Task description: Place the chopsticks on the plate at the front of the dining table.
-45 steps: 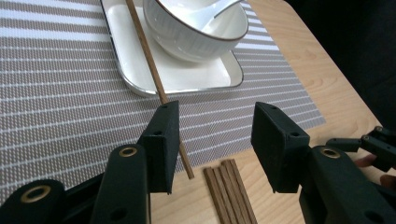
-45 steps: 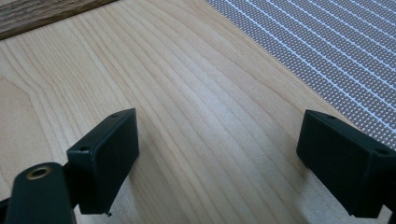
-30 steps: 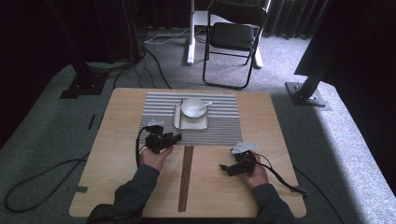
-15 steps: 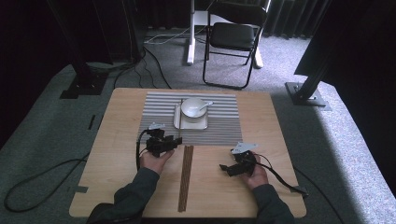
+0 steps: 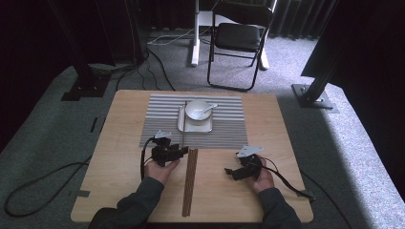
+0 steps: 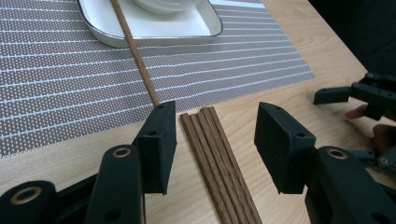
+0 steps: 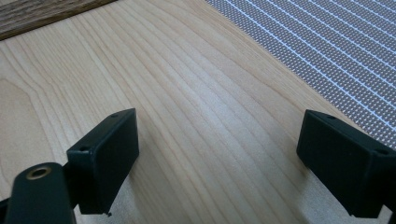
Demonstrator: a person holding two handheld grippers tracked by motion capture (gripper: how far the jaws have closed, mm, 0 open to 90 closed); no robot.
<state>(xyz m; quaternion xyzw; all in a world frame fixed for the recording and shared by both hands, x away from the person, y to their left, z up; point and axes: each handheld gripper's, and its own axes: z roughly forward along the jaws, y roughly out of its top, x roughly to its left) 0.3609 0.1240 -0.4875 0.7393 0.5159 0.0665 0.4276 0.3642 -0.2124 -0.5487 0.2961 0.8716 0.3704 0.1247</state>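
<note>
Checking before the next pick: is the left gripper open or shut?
Open. The left gripper has just been opening; its jaws stand wide apart above the chopsticks, pads touching nothing.

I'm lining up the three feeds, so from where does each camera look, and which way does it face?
High view: above the person's side, looking forward and down at the table; both forearms, left tool, right tool.
Left gripper view: rides the left tool, open over the chopstick bundle, facing the tray.
Right gripper view: rides the right tool, open over bare wood.
Shared: striped placemat.
</note>
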